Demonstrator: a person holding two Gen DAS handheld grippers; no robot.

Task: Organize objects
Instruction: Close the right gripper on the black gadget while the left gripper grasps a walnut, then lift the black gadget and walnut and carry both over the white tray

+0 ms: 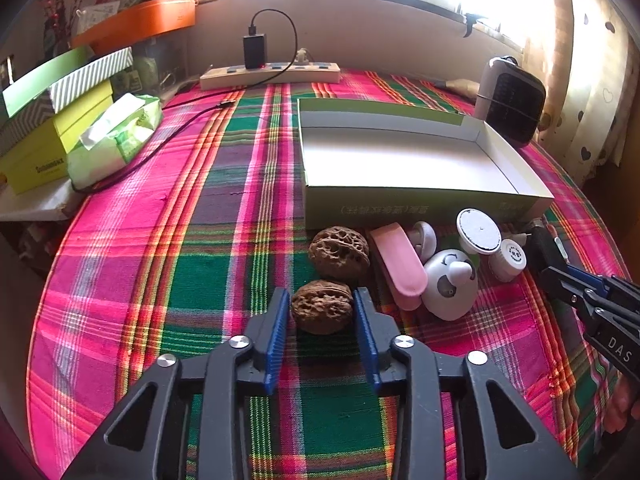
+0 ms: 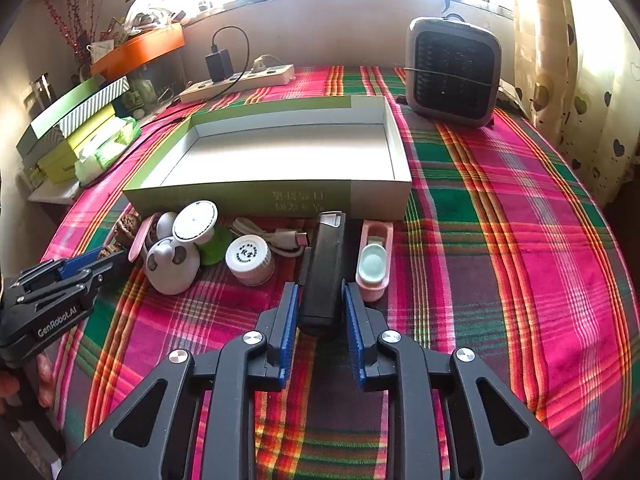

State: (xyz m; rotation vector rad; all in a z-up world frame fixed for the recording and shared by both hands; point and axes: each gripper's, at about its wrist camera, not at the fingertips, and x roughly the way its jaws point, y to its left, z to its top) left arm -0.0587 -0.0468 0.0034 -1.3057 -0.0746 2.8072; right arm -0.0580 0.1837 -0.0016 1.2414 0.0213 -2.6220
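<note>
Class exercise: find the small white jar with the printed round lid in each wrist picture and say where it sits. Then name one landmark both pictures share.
Left wrist view: the white jar lies right of centre, at the right end of the clutter, in front of the box's near wall.
Right wrist view: the jar lies left of centre, just left of the black device.
Shared landmark: the open box behind the clutter.

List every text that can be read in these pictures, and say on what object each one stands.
"GenRobot.AI": on the left claw.
"DAS": on the right claw.
Green box: Chinese print, too blurred to read.
White cap: print too small.
Yellow box: word too blurred.
</note>
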